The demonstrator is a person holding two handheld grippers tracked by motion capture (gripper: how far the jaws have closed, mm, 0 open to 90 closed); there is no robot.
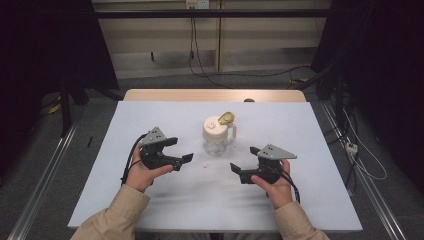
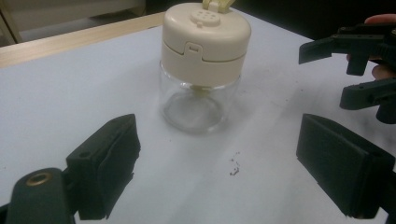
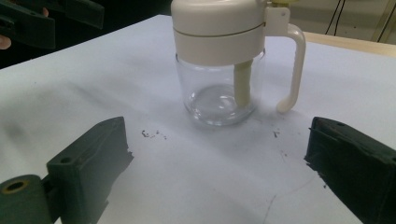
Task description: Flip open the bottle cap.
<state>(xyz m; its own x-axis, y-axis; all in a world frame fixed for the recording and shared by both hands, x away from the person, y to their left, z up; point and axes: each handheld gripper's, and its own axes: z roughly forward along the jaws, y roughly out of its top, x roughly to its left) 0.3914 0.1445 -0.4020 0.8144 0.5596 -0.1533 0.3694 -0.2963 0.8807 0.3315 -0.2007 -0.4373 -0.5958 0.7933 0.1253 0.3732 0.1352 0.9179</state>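
Observation:
A clear glass jar [image 1: 216, 141] with a cream plastic lid, a side handle and a yellowish flip tab stands upright mid-table. It looks empty in the left gripper view [image 2: 194, 100] and the right gripper view [image 3: 219, 88]. My left gripper [image 1: 181, 150] sits left of the jar, open, jaws wide with nothing between them [image 2: 219, 168]. To the jar's right, my right gripper [image 1: 246, 162] is open as well, nothing between its jaws [image 3: 219, 172]. Both point at the jar from a short distance, apart from it. The other hand's gripper [image 2: 364, 70] appears at the right of the left gripper view.
A white sheet [image 1: 150, 200] covers the wooden table [image 1: 150, 94]. Small dark specks [image 1: 206, 165] lie on the sheet in front of the jar. Cables [image 1: 200, 65] run along the floor behind the table; dark curtains flank both sides.

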